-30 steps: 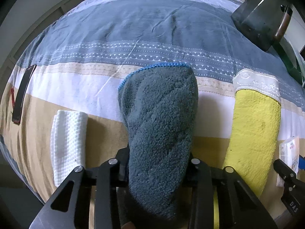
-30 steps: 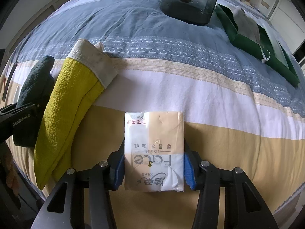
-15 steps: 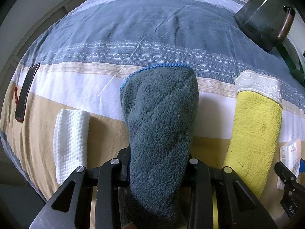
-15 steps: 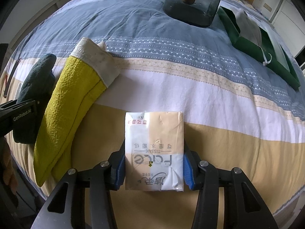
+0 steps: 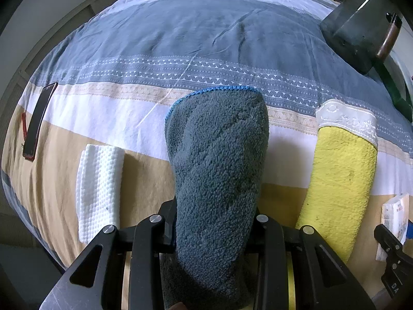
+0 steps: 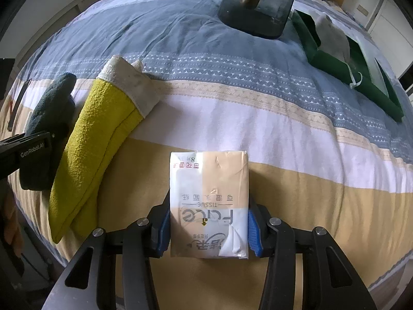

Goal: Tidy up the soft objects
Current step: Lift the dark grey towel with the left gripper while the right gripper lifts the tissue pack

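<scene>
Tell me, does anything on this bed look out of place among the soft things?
Mostly tidy: white cloth, grey towel, yellow towel and tissue pack lie in a row. The odd ones are a phone at the bed's left edge and a dark hard object farther up the bedspread.

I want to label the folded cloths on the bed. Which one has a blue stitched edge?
The dark grey fleece cloth, clamped in the left gripper. The yellow cloth has a white band instead, and the white waffle cloth has no coloured edge.
</scene>
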{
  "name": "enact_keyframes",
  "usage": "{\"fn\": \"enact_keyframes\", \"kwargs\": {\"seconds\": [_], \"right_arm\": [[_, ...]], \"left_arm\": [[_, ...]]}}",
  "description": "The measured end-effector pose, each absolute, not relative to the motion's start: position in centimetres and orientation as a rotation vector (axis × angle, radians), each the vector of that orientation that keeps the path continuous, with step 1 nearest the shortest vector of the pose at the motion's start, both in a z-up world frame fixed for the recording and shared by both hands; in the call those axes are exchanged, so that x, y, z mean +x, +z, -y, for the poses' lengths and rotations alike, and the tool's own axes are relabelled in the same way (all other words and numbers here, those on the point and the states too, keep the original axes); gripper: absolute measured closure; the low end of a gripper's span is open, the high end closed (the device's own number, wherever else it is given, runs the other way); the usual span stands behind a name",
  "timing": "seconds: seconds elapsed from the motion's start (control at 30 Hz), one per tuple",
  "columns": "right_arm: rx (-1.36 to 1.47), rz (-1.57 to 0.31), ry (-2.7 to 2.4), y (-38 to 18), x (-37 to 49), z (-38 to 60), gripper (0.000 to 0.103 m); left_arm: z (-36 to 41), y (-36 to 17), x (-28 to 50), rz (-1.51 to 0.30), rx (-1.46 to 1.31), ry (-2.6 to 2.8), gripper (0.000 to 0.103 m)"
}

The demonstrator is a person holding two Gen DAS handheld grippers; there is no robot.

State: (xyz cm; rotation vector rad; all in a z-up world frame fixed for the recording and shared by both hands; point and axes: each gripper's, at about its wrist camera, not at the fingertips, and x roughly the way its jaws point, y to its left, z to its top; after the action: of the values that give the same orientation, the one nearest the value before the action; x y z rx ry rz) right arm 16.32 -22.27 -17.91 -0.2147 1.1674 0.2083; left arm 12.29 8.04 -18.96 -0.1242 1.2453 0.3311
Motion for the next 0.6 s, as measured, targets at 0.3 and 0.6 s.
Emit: {"fn": "enact_keyframes", "kwargs": {"seconds": [0.3, 0.6], "right_arm": [[-0.215, -1.153, 0.218, -17.0, 16.4, 22.4, 0.057], [-0.198, -1.134, 0.231, -15.7, 16.3, 22.9, 0.057]], "left_arm": [[-7.8, -17.8, 11.7, -1.248, -0.135, 0.344, 0.074], [-7.2, -15.3, 11.4, -1.229, -0.129, 0.377, 0.074]]}}
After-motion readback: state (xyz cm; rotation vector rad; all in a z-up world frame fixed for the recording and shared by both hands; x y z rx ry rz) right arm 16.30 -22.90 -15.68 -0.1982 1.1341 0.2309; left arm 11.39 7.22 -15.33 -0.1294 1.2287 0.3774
